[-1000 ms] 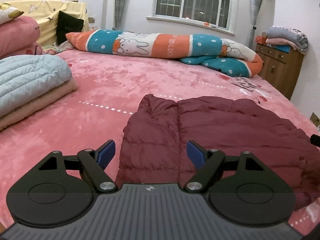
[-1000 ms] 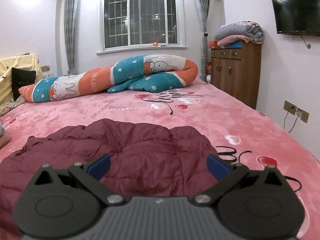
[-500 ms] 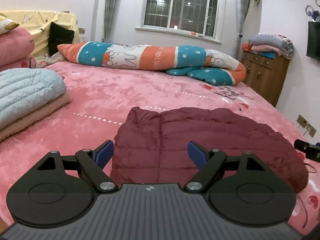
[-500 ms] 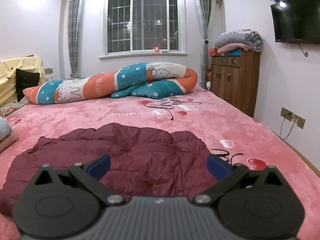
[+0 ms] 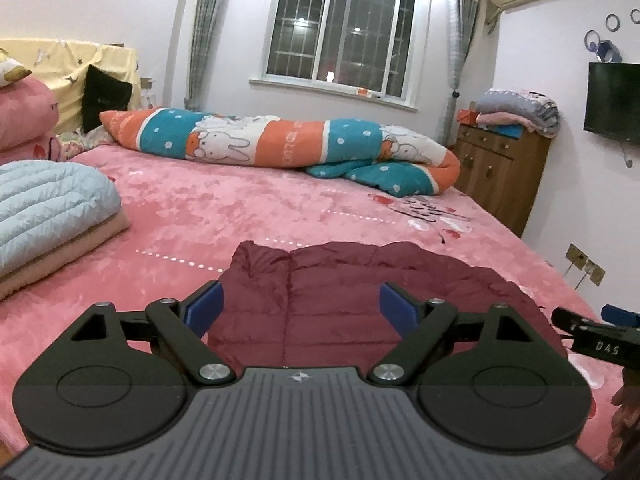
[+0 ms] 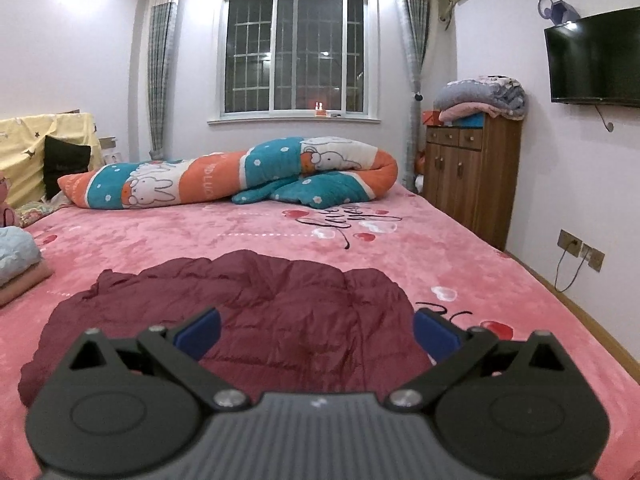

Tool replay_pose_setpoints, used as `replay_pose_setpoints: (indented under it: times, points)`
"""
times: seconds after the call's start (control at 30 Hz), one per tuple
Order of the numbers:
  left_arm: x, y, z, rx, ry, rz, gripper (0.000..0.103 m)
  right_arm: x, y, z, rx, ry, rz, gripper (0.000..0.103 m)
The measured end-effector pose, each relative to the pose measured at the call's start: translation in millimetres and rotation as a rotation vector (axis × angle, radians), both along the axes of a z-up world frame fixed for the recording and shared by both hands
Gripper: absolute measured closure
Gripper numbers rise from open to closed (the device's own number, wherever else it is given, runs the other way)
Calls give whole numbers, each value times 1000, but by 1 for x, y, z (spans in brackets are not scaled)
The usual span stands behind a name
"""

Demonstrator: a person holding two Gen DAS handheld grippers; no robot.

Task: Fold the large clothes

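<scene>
Grippers hover over the near edge of the bed [image 6: 248,240], both pointing slightly downward across it toward the window [image 6: 294,48]. The left gripper [image 5: 300,304] has its jaws opening, blue pads [image 5: 206,306] wide apart with nothing pressed between them; only the jacket [image 5: 332,304] shows in the gap, lying below and beyond. The right gripper [image 6: 316,330] has its jaws spread wide too, pads [image 6: 200,334] clear of the cloth and holding nothing. In the left view its tip shows at the right edge, and below it part of a hand [image 5: 626,412].

The jacket, dark red and quilted, lies folded into a broad lump on the pink bedcover, just past both grippers and touching neither. Left of it, well apart, a pale blue quilted piece [image 5: 48,200] sits on a peach one [image 5: 60,252] in a folded stack.

Farther off, a long rolled quilt [image 6: 224,178] with rabbits in orange and teal stretches across the head of the bed. To the right a wooden cabinet [image 6: 472,176] stands against the wall with folded blankets [image 6: 480,98] on top, and a TV [image 6: 596,60] hangs beyond it.
</scene>
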State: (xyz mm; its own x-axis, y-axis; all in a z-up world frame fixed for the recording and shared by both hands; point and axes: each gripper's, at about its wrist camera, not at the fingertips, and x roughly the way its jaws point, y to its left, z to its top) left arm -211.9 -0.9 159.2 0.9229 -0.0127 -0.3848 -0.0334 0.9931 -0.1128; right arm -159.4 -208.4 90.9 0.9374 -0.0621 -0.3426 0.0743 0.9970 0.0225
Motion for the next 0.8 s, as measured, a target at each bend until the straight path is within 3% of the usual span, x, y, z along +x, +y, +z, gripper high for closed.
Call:
replay_pose_setpoints:
  times: [0.3, 0.63, 0.8]
  points:
    - [-16, -3, 9, 18, -31, -9, 0, -17, 7, 7, 44, -1, 31, 1]
    - [-25, -1, 16, 106, -58, 50, 0, -25, 23, 2, 110, 28, 110, 1]
    - [-17, 11, 10, 112, -48, 81, 0, -21, 32, -2, 142, 39, 155, 1]
